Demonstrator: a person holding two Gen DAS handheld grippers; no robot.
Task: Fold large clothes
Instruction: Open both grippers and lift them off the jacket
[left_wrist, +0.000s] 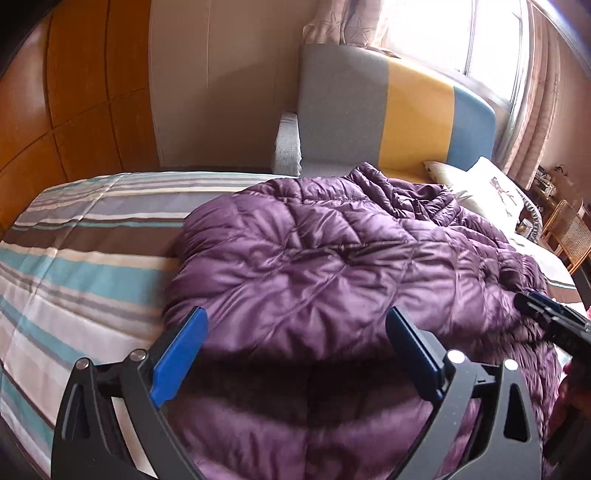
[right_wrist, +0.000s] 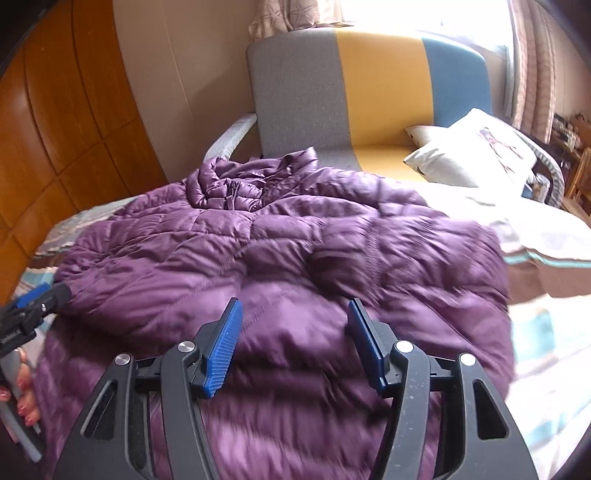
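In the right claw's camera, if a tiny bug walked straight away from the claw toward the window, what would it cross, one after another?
Right claw → purple puffer jacket → jacket's crumpled collar → grey, yellow and blue sofa → starfish-print curtain at the window.

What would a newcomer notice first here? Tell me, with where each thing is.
The puffy purple quilted jacket dominates, spread across the striped bedspread in the middle of both views. Just above it, the left gripper and right gripper both hang open with blue pads, gripping nothing. Behind, a headboard in grey, yellow and blue blocks stands below the bright window, with a white pillow at its right.
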